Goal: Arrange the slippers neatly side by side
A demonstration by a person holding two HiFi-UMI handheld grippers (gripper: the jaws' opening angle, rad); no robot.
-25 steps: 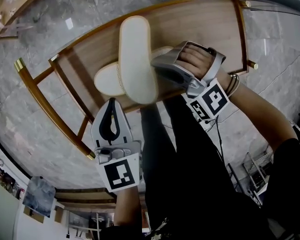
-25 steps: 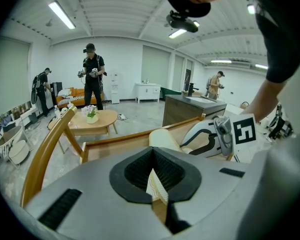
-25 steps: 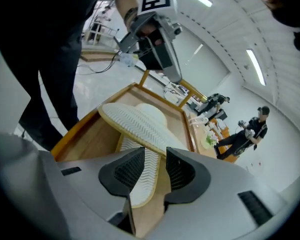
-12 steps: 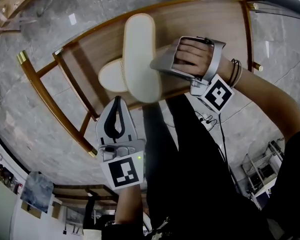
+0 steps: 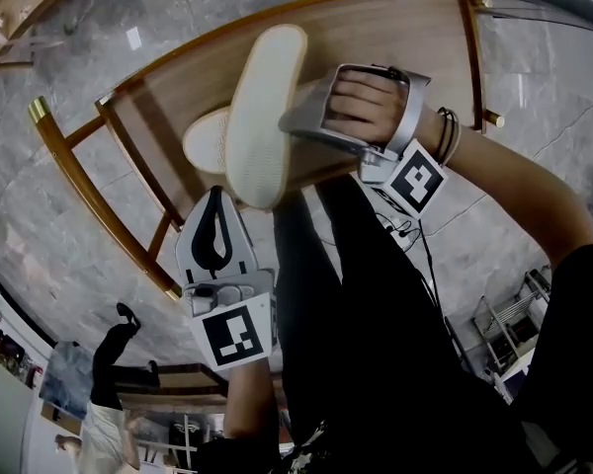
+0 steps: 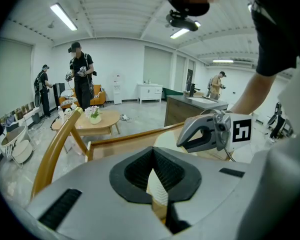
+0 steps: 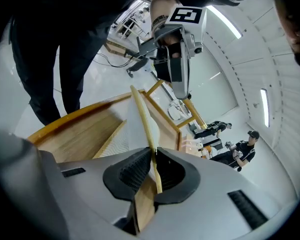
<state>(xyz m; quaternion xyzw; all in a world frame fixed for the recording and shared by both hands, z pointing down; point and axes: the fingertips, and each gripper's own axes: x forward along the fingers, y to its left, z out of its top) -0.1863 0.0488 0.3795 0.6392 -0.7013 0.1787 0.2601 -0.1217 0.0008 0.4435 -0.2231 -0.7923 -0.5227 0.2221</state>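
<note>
Currently the left gripper (image 5: 215, 196) hangs at the near edge of the wooden bench (image 5: 395, 38), jaws together, nothing between them, well short of either slipper. Next along, the first slipper (image 5: 204, 138) lies flat on the bench top, partly covered by the second. The second slipper (image 5: 262, 107) is raised and tilted, its pale sole turned up toward the head camera. Its long axis crosses over the first, and its near end hangs out past the bench edge. Whether the two touch, I cannot tell. At right, the right gripper (image 5: 293, 126) has just been closing and now pinches the second slipper's side edge. Its own view shows the thin sole edge-on between the pads. Handling, as a judgement: both look light, thin-soled and somewhat bendy, not fragile. Held by one rim, the slipper may droop or pivot. A pinch mid-length on the sole edge, or on the upper band, should keep it level. Count: two slippers, two grippers, one bench.
</note>
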